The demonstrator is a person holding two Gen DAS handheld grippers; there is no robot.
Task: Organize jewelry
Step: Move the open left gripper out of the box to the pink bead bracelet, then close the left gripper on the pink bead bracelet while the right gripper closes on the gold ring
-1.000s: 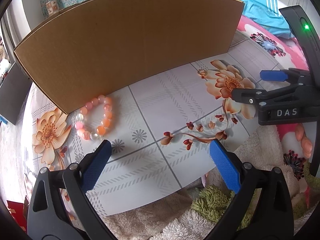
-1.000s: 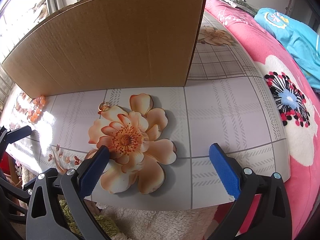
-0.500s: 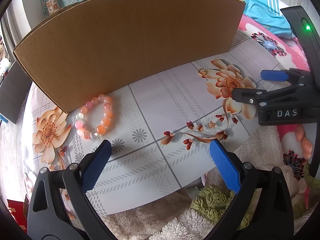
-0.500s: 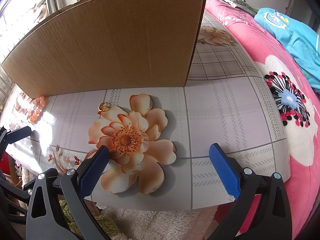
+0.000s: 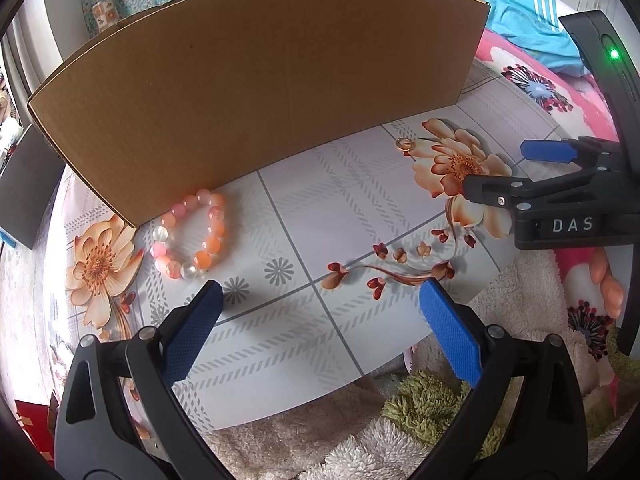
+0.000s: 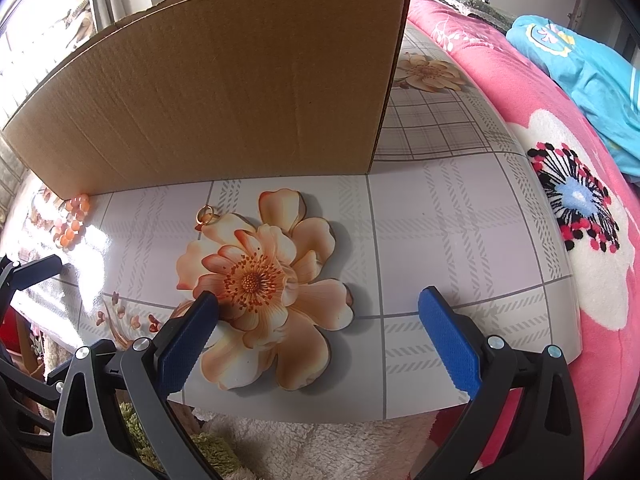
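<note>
A: Anything changing over the last second?
B: Barely. Left gripper (image 5: 320,314) and right gripper (image 6: 318,326) are still hovering, jaws apart, empty. Nothing is being picked up yet.
A: Jewelry?
B: Bracelet (image 5: 190,236) is lying at 11 o'clock, touching the cardboard box (image 5: 260,80); ring (image 6: 205,215) at 11 too.
A: Writing?
B: "DAS" on the right gripper.

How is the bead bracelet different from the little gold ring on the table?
The bracelet is a big loop of round pink, orange and clear beads; the ring is a far smaller, thin gold band. The bracelet lies against the left end of the cardboard box; the ring lies nearer the right end, at the edge of a printed flower. The bracelet lies near the left tool, the ring nearer the right tool. Both rest on the table, untouched.
</note>
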